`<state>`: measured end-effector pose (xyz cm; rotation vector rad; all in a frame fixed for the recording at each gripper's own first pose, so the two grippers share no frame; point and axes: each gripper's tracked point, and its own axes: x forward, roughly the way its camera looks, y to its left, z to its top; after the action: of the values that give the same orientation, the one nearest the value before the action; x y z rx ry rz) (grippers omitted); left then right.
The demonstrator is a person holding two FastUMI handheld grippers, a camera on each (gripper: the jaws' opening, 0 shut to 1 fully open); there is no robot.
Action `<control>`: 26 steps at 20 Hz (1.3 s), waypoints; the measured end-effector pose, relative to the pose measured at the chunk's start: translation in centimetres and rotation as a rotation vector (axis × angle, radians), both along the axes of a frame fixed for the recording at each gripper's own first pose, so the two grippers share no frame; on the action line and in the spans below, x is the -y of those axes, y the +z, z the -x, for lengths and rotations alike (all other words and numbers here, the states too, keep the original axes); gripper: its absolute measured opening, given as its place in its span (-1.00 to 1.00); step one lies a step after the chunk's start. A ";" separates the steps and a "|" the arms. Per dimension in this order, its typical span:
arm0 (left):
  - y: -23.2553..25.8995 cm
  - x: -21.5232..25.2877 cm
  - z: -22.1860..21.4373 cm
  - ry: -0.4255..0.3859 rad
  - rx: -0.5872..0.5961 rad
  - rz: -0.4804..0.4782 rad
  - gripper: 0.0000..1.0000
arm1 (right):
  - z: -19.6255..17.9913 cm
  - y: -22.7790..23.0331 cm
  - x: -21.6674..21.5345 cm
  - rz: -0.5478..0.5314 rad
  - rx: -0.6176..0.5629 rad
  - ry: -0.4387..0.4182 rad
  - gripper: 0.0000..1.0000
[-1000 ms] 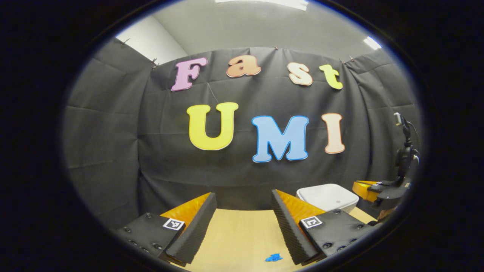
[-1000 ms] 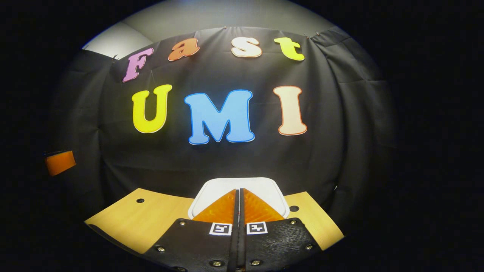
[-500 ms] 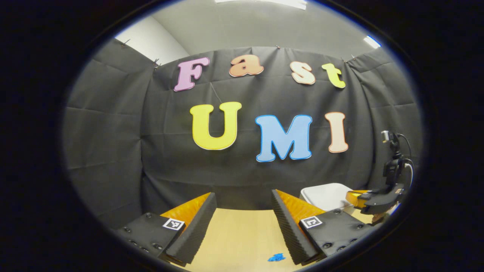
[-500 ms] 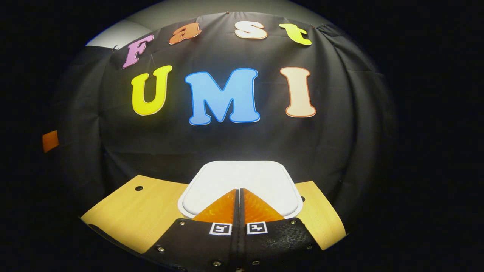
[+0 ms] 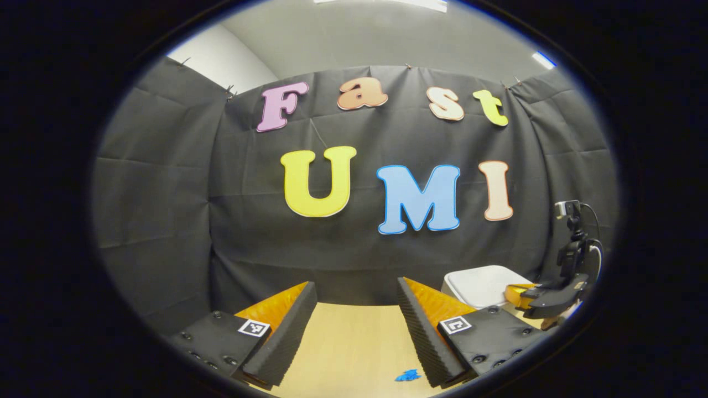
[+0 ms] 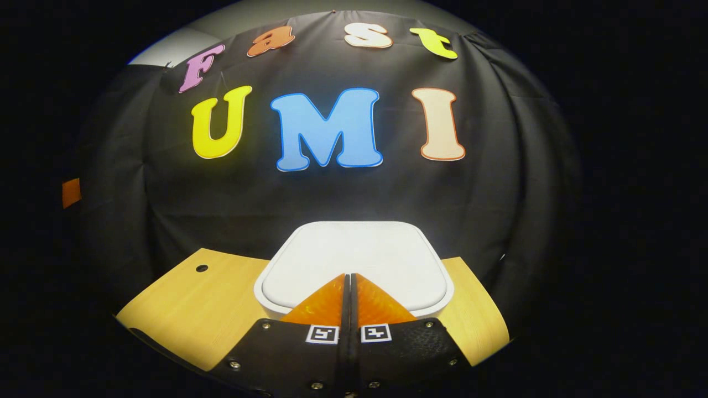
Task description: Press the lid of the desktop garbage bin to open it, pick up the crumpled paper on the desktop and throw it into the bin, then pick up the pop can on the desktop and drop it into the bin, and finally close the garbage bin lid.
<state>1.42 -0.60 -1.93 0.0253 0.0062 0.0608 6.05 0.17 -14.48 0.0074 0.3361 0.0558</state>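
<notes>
Tabletop (image 6: 182,309) bare beside bin lid (image 6: 354,260); right gripper (image 6: 349,276) fingers together above lid; left gripper (image 5: 357,293) fingers spread.

No readable text, brand or number appears. Square black-and-white coded markers (image 6: 349,334) sit on the right gripper (image 6: 349,276) and on the left gripper (image 5: 354,293), behind each finger.
</notes>
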 end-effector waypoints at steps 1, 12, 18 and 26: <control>-0.2 0.0 0.0 -0.002 0.000 -0.001 0.92 | 0.0 -0.2 0.0 0.001 -0.002 -0.003 -0.99; -0.5 0.0 0.2 -0.017 0.002 0.003 0.93 | 0.0 0.9 0.2 -0.035 0.026 -0.003 -0.99; -0.5 0.2 0.4 -0.033 -0.001 -0.008 0.93 | 1.6 4.4 0.3 -0.031 0.133 0.003 -0.99; -0.4 0.7 0.6 -0.062 -0.002 -0.012 0.93 | 4.2 4.9 1.5 -0.017 0.157 -0.008 -1.00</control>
<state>0.78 -1.26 -2.33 0.0379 0.0074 -0.0011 1.87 -1.33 -9.57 0.0207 0.1786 0.0504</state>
